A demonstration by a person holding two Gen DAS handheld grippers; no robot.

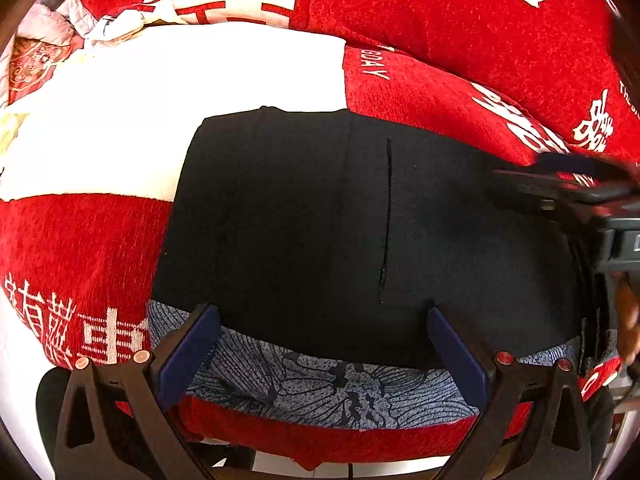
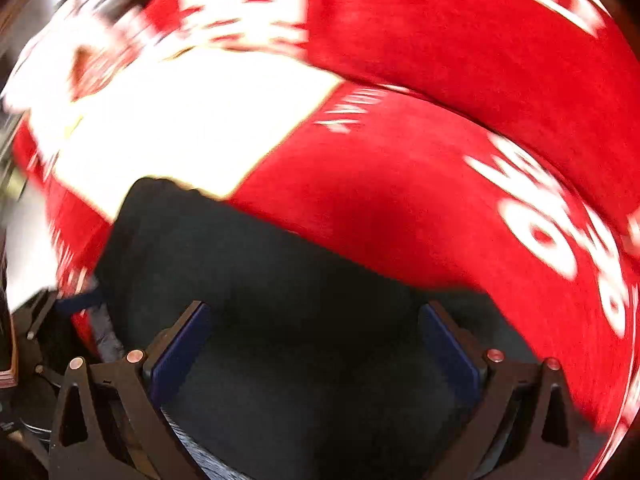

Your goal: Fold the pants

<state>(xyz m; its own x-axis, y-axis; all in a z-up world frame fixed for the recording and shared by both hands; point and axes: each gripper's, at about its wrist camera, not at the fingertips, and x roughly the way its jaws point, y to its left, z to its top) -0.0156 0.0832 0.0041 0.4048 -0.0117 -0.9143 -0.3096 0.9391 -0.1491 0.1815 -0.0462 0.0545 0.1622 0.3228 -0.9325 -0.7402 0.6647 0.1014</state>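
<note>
The black, matte, smooth-knit pants (image 1: 320,216) lie folded into a broad, roughly rectangular slab on a plush red-and-white blanket with woven white characters (image 1: 80,248), which covers the whole surface; a thin vertical slit, like a pocket opening, runs down the cloth right of centre, and a blue-grey fabric printed with fine dark line-drawn flowers (image 1: 320,384) shows under the near edge of the pants; the left gripper (image 1: 320,344), with black plastic arms and flat dark-blue pads, stands wide open over that near edge and holds nothing; the left wrist view is sharp and alone shows the slit, the floral print, a crumpled pale quilted cloth (image 1: 52,28) at the far left corner, and the right gripper (image 1: 568,192) entering from the right over the side of the pants, its jaws too blurred there to judge; the right wrist view is smeared by motion, showing only the dark mass of the pants (image 2: 304,320) beneath its own widely spread, empty blue pads, the blurred blanket (image 2: 400,184) beyond, and the left tool's dark frame at the lower left edge.
</note>
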